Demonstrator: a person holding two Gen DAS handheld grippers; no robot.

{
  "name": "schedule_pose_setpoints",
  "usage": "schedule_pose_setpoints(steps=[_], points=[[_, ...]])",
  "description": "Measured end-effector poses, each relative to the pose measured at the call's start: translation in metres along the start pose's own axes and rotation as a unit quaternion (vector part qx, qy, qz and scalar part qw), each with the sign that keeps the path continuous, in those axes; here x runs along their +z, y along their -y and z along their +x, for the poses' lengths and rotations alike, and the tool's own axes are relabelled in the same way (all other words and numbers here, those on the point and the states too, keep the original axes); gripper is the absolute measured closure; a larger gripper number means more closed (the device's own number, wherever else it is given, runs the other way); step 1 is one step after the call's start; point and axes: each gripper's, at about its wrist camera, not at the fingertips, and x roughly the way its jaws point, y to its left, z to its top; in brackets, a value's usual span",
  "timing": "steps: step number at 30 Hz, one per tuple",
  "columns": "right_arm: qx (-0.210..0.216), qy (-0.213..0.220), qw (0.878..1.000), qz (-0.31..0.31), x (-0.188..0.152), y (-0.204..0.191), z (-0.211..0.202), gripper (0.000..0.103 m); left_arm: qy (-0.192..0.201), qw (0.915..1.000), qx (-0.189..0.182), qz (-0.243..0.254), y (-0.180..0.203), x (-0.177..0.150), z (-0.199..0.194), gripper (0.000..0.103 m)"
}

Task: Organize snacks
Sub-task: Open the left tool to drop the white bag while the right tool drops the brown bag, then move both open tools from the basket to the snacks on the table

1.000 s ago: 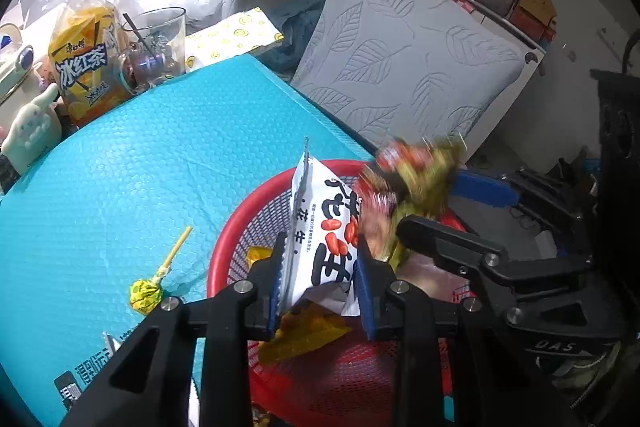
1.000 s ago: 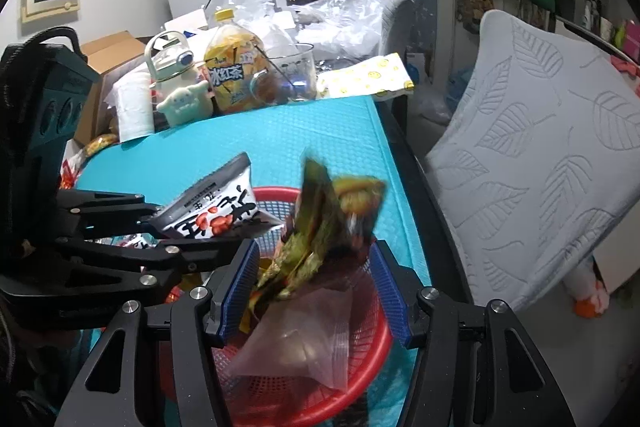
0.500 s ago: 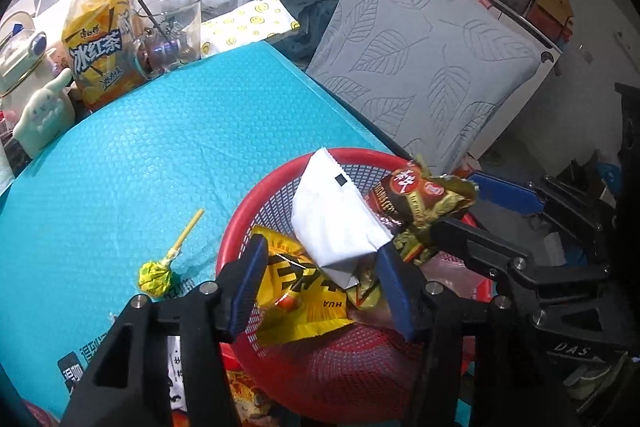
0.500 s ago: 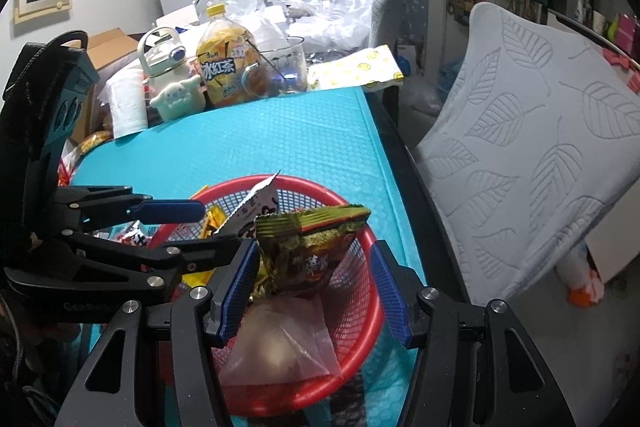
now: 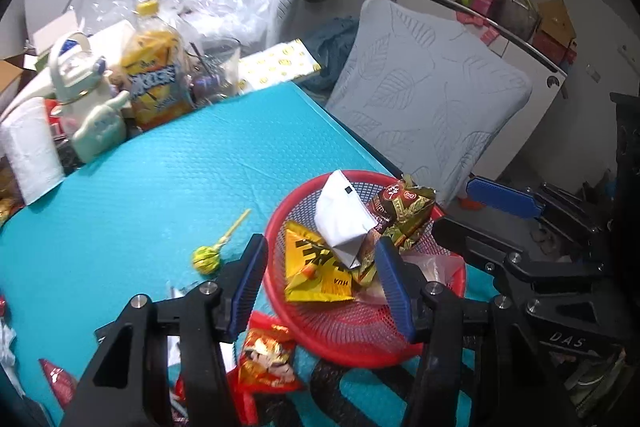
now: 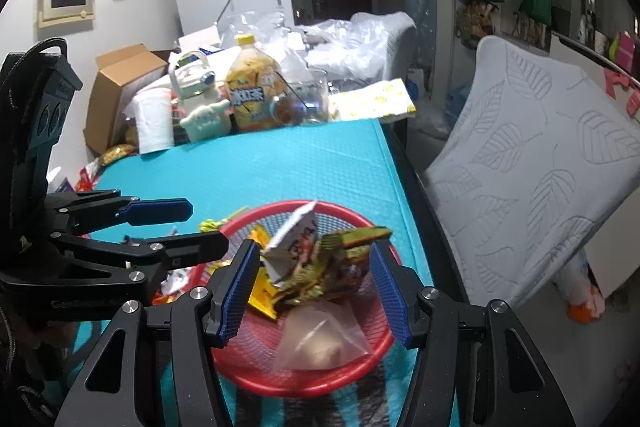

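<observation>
A second ago we held a packet in each tool; now both lie in the red basket (image 5: 362,341) at the lower centre of the left wrist view. Our left gripper (image 5: 322,277) has its jaws spread with nothing between them, and the white peanut packet (image 5: 340,217) it carried rests print-side down on top of the yellow packet (image 5: 316,267). Our right gripper (image 6: 314,289) is likewise spread and empty, and the green-brown packet (image 6: 344,247) lies beside the white one, above a clear bag (image 6: 320,341). Both tools have lifted away, so the basket looks smaller in frame.

That means two more snacks are sorted. Still loose on the blue table (image 5: 152,179) are a green lollipop (image 5: 208,259), left of the basket, and a red-gold packet (image 5: 268,359) at lower centre; we judge these come next.
</observation>
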Motion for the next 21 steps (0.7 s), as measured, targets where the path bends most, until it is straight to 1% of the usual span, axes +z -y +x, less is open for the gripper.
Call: schedule_pose_setpoints(steps=[8, 16, 21], points=[[0.011, 0.024, 0.999, -0.019, 0.002, -0.026, -0.022, 0.046, 0.038, 0.9990, 0.021, -0.005, -0.003, -0.012, -0.044, 0.049], [0.027, 0.038, 0.998, -0.040, -0.001, -0.055, -0.038, 0.044, 0.062, 0.9973, 0.036, -0.013, -0.012, -0.027, -0.079, 0.049], [0.045, 0.042, 0.997, -0.050, -0.006, -0.073, -0.045, 0.043, 0.074, 0.9957, 0.054, -0.018, -0.019, -0.039, -0.099, 0.049]])
